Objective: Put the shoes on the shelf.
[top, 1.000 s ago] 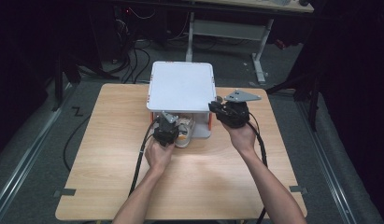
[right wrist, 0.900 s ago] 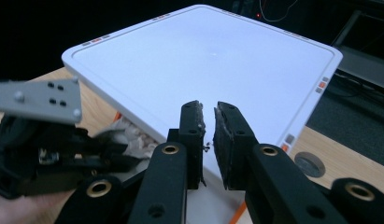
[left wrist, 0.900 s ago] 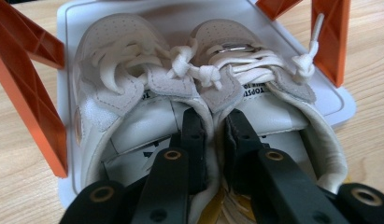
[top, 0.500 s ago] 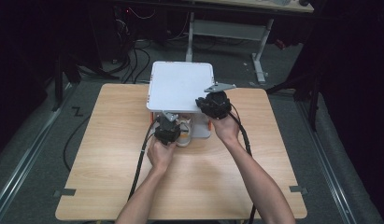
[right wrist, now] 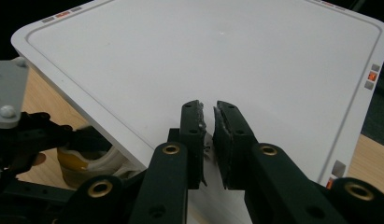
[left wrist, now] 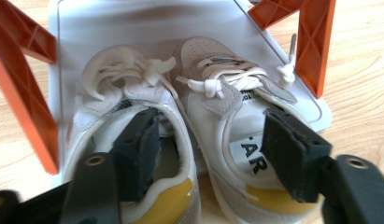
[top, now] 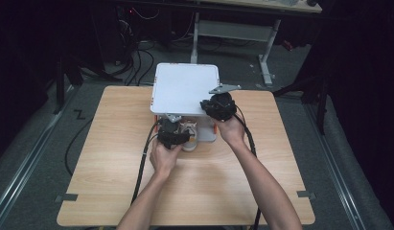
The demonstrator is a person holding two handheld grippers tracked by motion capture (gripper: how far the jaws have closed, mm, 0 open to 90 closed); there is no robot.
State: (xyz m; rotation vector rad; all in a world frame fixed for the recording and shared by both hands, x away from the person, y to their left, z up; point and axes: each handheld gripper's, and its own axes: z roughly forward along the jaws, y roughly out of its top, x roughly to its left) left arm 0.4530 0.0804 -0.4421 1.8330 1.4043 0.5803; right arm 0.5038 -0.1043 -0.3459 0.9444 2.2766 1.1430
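On the light wooden tabletop, centre frame, the white two-tier plastic rack with orange legs shelters a pair of white yellow-heeled sneakers on its lower shelf. The left hand-held gripper has just been opening, its jaws spread astride the heels and pressing on nothing; the right hand-held gripper, pressed together, rests over the rack's top. The placing looks done; next, the left should back out straight.

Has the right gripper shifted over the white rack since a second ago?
Yes. In the high view the right gripper, jaws shut, has moved left from beyond the white shelf top's right corner to above its right front edge.
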